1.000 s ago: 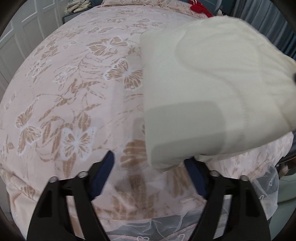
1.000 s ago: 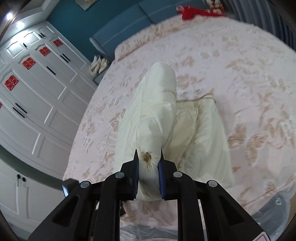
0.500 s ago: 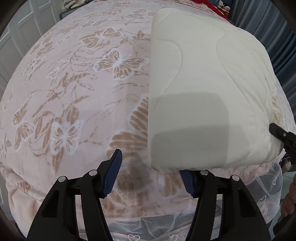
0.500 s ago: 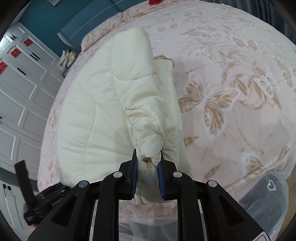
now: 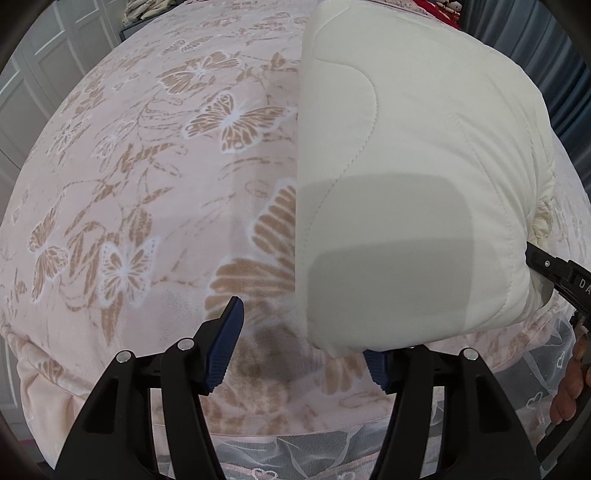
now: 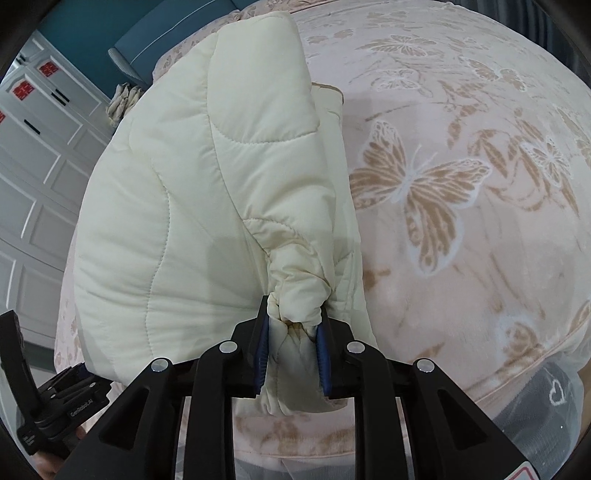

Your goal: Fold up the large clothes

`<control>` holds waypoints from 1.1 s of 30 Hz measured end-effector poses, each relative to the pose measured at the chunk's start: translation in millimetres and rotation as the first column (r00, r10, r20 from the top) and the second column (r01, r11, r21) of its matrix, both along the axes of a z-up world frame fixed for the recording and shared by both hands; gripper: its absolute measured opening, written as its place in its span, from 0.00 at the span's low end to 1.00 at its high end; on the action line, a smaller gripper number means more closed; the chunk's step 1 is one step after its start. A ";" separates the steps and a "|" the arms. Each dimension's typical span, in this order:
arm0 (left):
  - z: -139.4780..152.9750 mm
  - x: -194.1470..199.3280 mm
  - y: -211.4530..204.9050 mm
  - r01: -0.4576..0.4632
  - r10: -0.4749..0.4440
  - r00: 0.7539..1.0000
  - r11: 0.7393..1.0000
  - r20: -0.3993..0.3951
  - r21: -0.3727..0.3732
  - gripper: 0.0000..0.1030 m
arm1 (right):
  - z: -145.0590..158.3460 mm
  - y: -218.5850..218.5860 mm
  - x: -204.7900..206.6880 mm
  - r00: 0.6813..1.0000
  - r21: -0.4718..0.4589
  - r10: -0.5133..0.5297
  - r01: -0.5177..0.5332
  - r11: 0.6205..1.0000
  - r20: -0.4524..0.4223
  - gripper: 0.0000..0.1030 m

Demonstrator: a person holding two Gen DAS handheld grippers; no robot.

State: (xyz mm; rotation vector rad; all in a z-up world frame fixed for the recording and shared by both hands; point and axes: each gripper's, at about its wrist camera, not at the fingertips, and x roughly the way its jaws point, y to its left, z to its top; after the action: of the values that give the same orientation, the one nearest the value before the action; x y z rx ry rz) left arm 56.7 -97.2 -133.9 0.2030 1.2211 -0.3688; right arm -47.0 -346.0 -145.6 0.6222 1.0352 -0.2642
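Observation:
A cream quilted jacket (image 5: 413,177) lies folded on the bed near its front edge; it also shows in the right wrist view (image 6: 207,192). My right gripper (image 6: 291,350) is shut on a bunched cuff of the jacket (image 6: 295,295). My left gripper (image 5: 303,347) is open at the jacket's near left corner; its right finger (image 5: 373,363) is partly hidden under the jacket's edge, its left finger (image 5: 225,343) is over bare bedspread. The right gripper's tip shows at the right edge of the left wrist view (image 5: 554,273).
The bed has a pink butterfly-print bedspread (image 5: 147,184) with a lace skirt (image 5: 295,454) at the front edge. White wardrobe doors (image 6: 33,155) stand to the left, a blue headboard (image 6: 147,44) at the far end. A red item (image 5: 439,11) lies at the far end.
The right gripper has carried the jacket's sleeve down toward the bed's front edge. The folded jacket now lies flatter and nearer. The left gripper stayed open and moved closer to the jacket's corner.

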 end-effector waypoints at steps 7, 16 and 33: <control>34.0 -10.7 28.0 0.006 -0.006 1.000 0.996 -0.005 -0.091 0.56 | 21.2 -12.6 -20.1 0.997 0.103 -0.031 0.024 0.994 0.071 0.26; 114.3 4.1 36.1 0.003 0.031 0.990 0.971 0.137 -0.239 0.60 | 75.4 -16.5 -39.2 0.989 0.076 -0.068 0.058 0.995 0.135 0.38; 95.3 74.4 -35.1 -0.016 0.041 0.996 0.954 0.076 -0.299 0.64 | 92.0 -43.2 53.1 0.964 0.159 -0.139 0.104 0.982 0.228 0.06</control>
State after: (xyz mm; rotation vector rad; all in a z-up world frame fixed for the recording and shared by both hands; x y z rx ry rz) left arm 131.1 -132.3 -38.7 -0.0595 1.0717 -0.5093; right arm 6.1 -389.2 -53.6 0.8310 0.7894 -0.2162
